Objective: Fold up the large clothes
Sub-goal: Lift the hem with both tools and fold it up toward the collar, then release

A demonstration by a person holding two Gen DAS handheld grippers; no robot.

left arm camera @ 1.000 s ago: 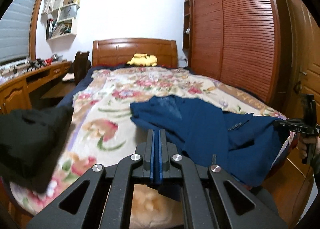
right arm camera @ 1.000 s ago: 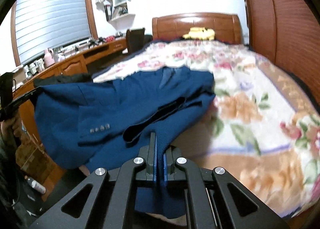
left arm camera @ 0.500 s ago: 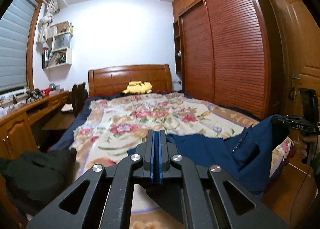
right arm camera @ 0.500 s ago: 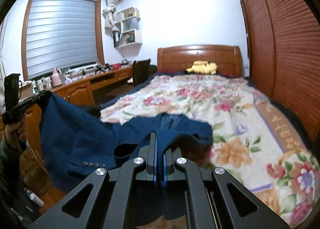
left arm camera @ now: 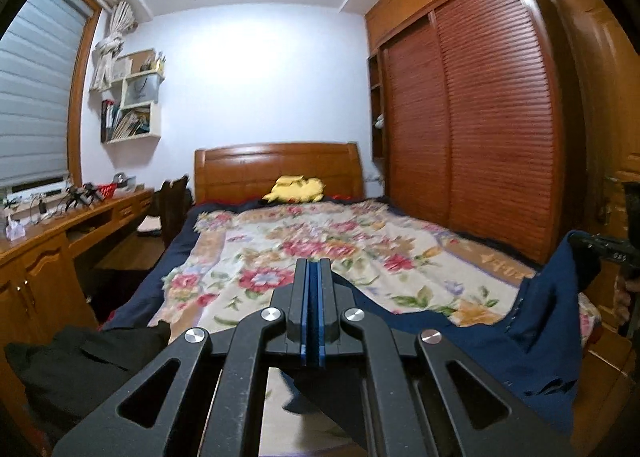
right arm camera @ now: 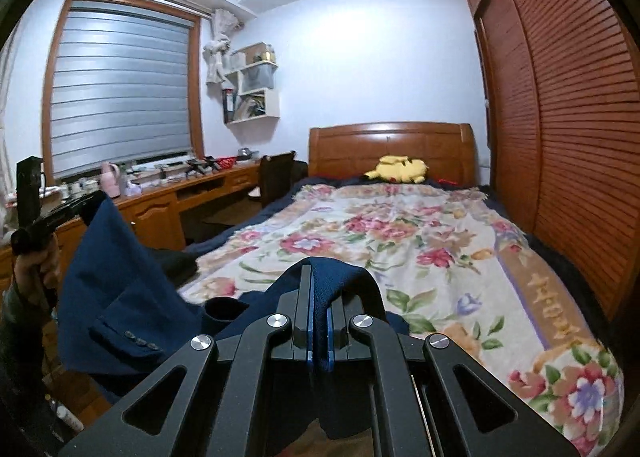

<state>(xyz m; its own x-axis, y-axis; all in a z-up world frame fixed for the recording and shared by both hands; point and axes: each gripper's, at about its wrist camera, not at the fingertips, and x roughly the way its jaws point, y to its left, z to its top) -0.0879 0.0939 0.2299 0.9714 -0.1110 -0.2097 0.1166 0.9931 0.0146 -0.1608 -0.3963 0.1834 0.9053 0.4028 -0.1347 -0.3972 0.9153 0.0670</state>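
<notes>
Both hand-held grippers pinch the navy woven suit jacket (right arm camera: pixel 120 297): right hand-held gripper (right arm camera: pixel 319 321) clamped on an edge, left hand-held gripper (left arm camera: pixel 313 309) likewise, cloth sagging over the floral-quilted bed (left arm camera: pixel 320 241) foot. Thin pinches may slip. A crumpled black garment (left arm camera: pixel 80 361) at eight o'clock could snag.

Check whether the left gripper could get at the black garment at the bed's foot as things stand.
Probably not yet: the left gripper has its jaws shut on the blue jacket, which the right gripper also holds. The black garment lies close, with nothing on it.
</notes>
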